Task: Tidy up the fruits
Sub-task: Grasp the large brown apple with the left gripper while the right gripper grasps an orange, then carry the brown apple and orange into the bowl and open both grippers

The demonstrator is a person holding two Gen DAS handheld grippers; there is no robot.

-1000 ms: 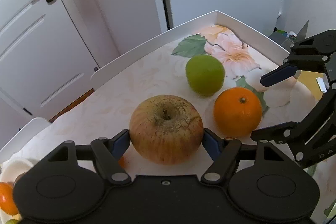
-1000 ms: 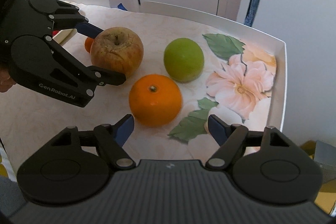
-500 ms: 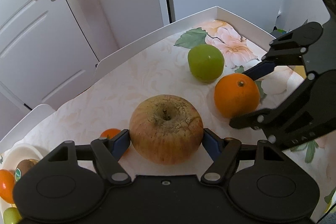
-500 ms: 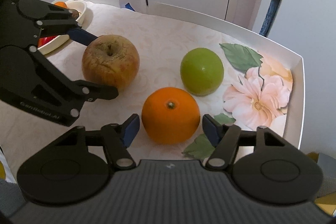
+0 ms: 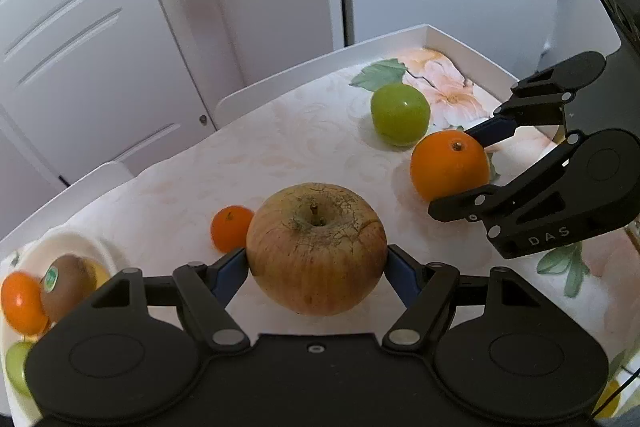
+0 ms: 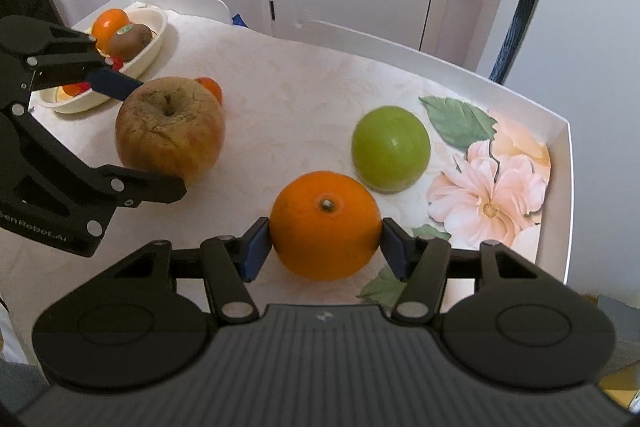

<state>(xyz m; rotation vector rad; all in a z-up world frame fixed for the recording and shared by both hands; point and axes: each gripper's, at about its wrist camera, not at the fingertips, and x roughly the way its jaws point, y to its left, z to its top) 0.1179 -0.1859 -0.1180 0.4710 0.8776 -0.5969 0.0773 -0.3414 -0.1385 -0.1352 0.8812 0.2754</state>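
My left gripper is shut on a big wrinkled reddish apple, held above the white tray; the apple also shows in the right wrist view. My right gripper is shut on a large orange, which also shows in the left wrist view. A green apple rests on the tray beyond the orange. A small mandarin lies just behind the big apple.
A white bowl at the tray's far left holds an orange, a kiwi and other fruit. The tray has a raised rim and a flower print on its right end. White doors stand behind.
The right gripper has closed its fingers onto the orange. The left gripper has pulled back and up with the apple, bringing the mandarin and the bowl into view.
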